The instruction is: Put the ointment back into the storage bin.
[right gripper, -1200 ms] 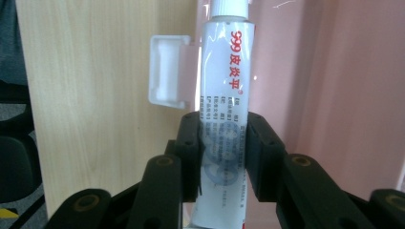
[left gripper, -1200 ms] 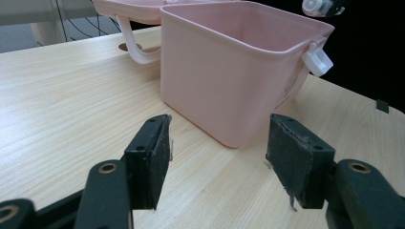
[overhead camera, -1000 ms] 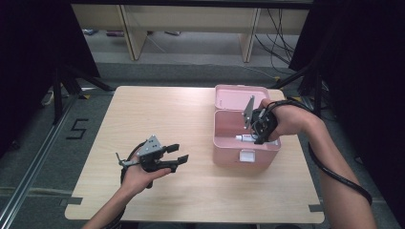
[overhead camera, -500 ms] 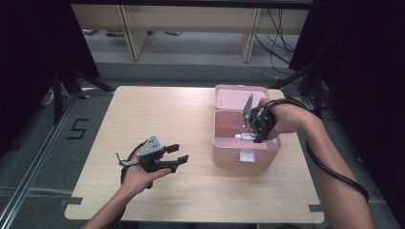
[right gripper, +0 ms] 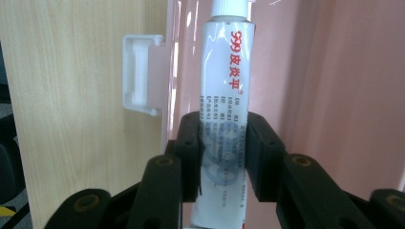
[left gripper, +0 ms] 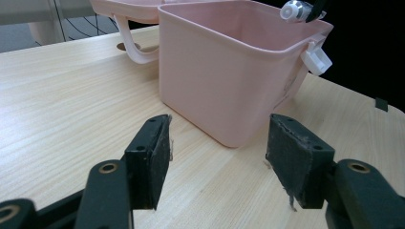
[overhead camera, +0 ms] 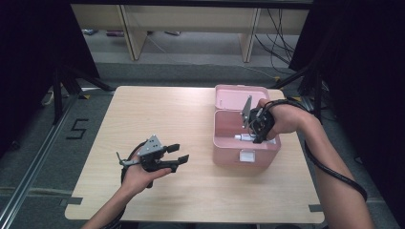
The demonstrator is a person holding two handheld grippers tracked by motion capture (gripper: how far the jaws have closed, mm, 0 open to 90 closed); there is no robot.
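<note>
A pink plastic box point(overhead camera: 244, 152) with its lid swung back stands on the right half of the table; its near wall point(left gripper: 224, 81) fills the left gripper view. My right gripper point(overhead camera: 252, 136) hangs over the box's front rim, shut on a white ointment tube point(right gripper: 224, 114) with red lettering. The tube point(overhead camera: 246, 137) lies level just above the box's inside. A white latch point(right gripper: 141, 76) sits on the box's front wall. My left gripper point(overhead camera: 177, 160) hovers low over the table left of the box, open, nothing between its pads point(left gripper: 153, 162).
The wooden table point(overhead camera: 157, 114) has bare surface to the left and behind the box. The table's front edge carries tape marks point(overhead camera: 315, 208). Shelving legs and cables stand on the floor beyond the far edge.
My right gripper has shifted slightly toward the box's front rim with the tube. The left gripper has stayed where it was.
</note>
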